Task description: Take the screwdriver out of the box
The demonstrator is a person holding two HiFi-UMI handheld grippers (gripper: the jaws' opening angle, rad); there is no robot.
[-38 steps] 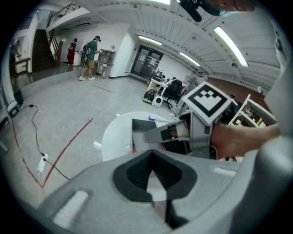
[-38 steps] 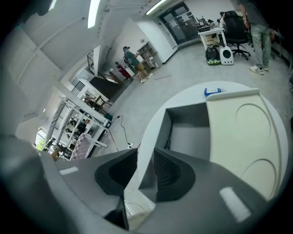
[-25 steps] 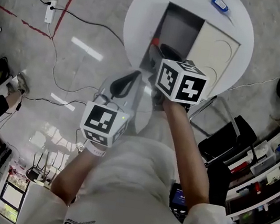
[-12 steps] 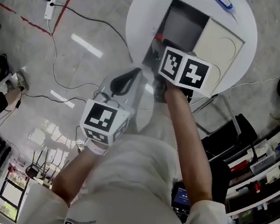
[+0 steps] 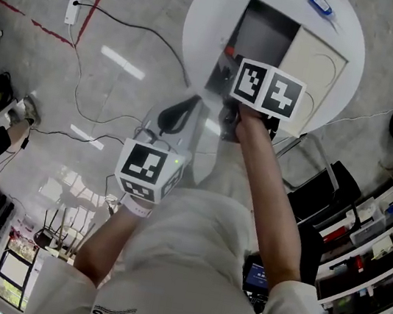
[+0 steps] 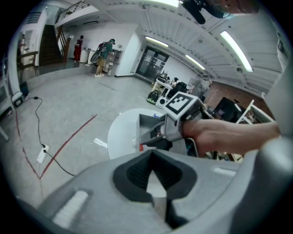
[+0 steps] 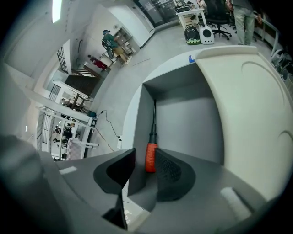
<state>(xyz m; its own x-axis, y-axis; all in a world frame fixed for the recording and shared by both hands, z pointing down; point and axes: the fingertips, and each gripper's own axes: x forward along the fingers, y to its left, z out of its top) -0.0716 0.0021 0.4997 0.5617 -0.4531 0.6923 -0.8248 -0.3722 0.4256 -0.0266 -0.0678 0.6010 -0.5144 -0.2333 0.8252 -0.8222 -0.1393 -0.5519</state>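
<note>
Round white table [image 5: 206, 12]: bears an open grey box [image 7: 183, 114].
Left gripper [image 6: 152, 154]: tips together, empty, off the table.
Right gripper [image 7: 145, 159]: jaws opening, nothing pinched.
Screwdriver [image 7: 151, 153]: lies along the box's left wall, red handle between the right jaws. Best to centre on the handle before closing.

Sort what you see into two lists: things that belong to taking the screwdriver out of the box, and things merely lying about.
Belong to the job:
- screwdriver, lying in the box
- box, lid open
- right gripper, jaws opening, orange handle between them

Lying about:
- small blue object on the white table
- power strip on the floor
</note>
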